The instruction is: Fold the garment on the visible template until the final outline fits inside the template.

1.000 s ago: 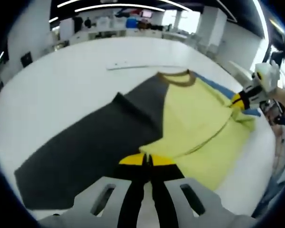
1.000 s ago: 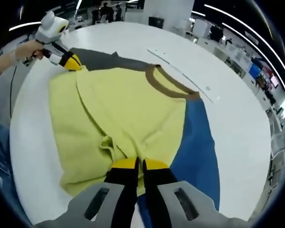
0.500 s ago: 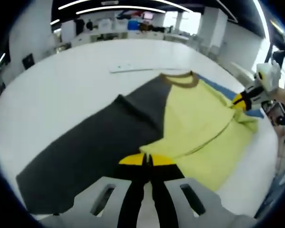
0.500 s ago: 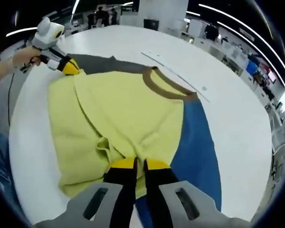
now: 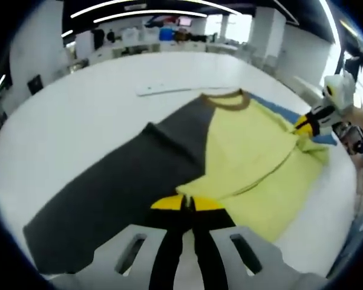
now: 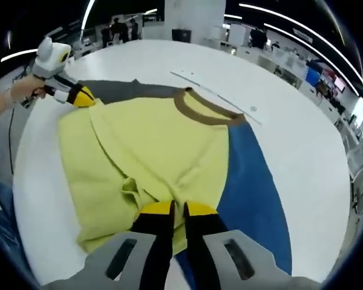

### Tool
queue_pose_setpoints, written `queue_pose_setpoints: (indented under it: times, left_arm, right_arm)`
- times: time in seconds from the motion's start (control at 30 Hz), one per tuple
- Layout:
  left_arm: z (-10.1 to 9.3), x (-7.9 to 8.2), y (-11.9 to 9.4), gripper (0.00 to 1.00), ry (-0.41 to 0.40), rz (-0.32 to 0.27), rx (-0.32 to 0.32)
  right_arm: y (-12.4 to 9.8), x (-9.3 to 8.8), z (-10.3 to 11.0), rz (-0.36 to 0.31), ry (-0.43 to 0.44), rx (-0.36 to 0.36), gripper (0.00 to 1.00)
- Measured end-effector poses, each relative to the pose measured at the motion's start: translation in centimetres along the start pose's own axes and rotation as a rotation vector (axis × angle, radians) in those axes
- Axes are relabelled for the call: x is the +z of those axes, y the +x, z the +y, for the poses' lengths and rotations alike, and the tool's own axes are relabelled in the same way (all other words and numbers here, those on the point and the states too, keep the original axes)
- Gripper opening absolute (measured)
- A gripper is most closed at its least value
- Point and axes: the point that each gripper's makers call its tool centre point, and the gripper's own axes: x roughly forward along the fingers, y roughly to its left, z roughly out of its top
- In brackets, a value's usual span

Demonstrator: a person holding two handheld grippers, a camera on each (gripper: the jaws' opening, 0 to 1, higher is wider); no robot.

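Note:
A yellow T-shirt (image 5: 254,151) with a brown collar (image 5: 225,100) lies partly folded on a white table (image 5: 72,115). Under it are a dark grey template sheet (image 5: 121,187) and a blue one (image 5: 272,109). My left gripper (image 5: 187,200) is shut on the shirt's near edge, where yellow meets grey. In the right gripper view the shirt (image 6: 157,139) covers the blue sheet (image 6: 254,187) and the grey sheet (image 6: 118,89), and my right gripper (image 6: 177,206) is shut on a bunched fold of cloth. Each gripper shows in the other's view: the right gripper (image 5: 308,124) and the left gripper (image 6: 78,96).
A thin white strip (image 5: 169,89) lies on the table beyond the collar, also seen as a strip (image 6: 218,96) in the right gripper view. A person's hand (image 6: 21,90) holds the far gripper. Desks and office furniture (image 5: 163,33) stand behind the table.
Both views have shifted slightly with the hands. The shirt and the grip of both grippers look the same.

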Motion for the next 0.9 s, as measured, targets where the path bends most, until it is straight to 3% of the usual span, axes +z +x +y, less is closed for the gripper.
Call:
queue_pose_setpoints:
  times: [0.33, 0.9]
  left_arm:
    - [0.1, 0.6, -0.3, 0.03, -0.001, -0.026, 0.002]
    - [0.2, 2.6, -1.6, 0.17, 0.027, -0.089, 0.029]
  right_arm:
    - [-0.4, 0.3, 0.2, -0.021, 0.025, -0.003, 0.06]
    - [-1.9, 1.4, -0.1, -0.07, 0.006, -0.044, 0.23]
